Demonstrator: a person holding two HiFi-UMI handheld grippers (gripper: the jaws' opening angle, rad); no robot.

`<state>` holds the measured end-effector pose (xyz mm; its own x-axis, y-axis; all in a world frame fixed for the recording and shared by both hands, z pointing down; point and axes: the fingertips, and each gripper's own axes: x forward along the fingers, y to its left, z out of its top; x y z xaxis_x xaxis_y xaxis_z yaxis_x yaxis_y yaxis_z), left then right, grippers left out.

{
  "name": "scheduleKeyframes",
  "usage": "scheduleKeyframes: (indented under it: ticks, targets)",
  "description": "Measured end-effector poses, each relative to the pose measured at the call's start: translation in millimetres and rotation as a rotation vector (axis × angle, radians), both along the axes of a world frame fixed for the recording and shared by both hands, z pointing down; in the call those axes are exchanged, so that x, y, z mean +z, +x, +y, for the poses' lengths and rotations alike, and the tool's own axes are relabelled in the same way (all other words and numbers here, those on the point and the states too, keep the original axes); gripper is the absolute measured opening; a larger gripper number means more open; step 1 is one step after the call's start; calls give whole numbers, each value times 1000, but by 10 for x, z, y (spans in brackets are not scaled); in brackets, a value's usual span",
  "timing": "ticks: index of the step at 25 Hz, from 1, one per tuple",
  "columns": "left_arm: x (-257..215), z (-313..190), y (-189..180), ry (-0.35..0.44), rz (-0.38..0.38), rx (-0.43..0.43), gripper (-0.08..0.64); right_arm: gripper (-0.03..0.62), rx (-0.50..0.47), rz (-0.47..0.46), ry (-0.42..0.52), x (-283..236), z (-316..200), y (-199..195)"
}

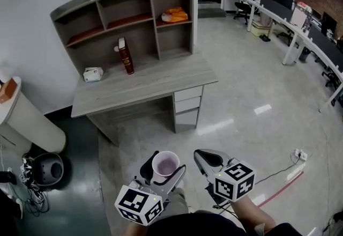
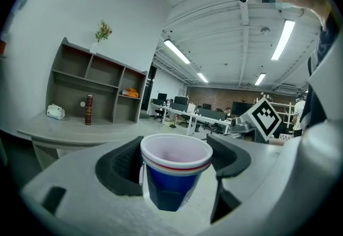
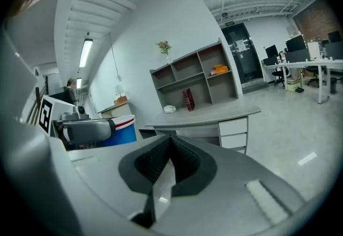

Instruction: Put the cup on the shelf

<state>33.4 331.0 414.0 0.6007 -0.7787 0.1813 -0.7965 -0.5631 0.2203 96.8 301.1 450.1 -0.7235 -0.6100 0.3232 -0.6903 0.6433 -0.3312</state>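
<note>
A blue paper cup (image 2: 172,176) with a white rim and a red stripe stands upright between the jaws of my left gripper (image 2: 174,162), which is shut on it. From the head view the cup (image 1: 165,165) shows its pale inside, held low in front of the person by the left gripper (image 1: 162,171). My right gripper (image 1: 208,161) hangs beside it, shut with nothing held (image 3: 170,159). The grey shelf unit (image 1: 134,15) stands on a desk (image 1: 144,85) well ahead, against the white wall; the same shelf (image 2: 91,87) appears far left in the left gripper view.
On the desk stand a red book (image 1: 126,56) and a small white box (image 1: 93,74). An orange thing (image 1: 175,15) lies in the right shelf compartment. A white bin (image 1: 27,117) and a round black device (image 1: 47,169) sit left. Office desks (image 1: 289,15) line the right side.
</note>
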Motion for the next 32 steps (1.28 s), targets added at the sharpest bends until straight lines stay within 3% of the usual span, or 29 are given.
scheduleKeyframes:
  ticks: [14,32]
  targets:
    - [-2,-1119,-229,-23,3,20,364,2,-16,4,-10,-60,-1107,-331]
    - [20,-2188,-865,-36,11,-25,364,2,-36,25,-25,2,-2191,-865]
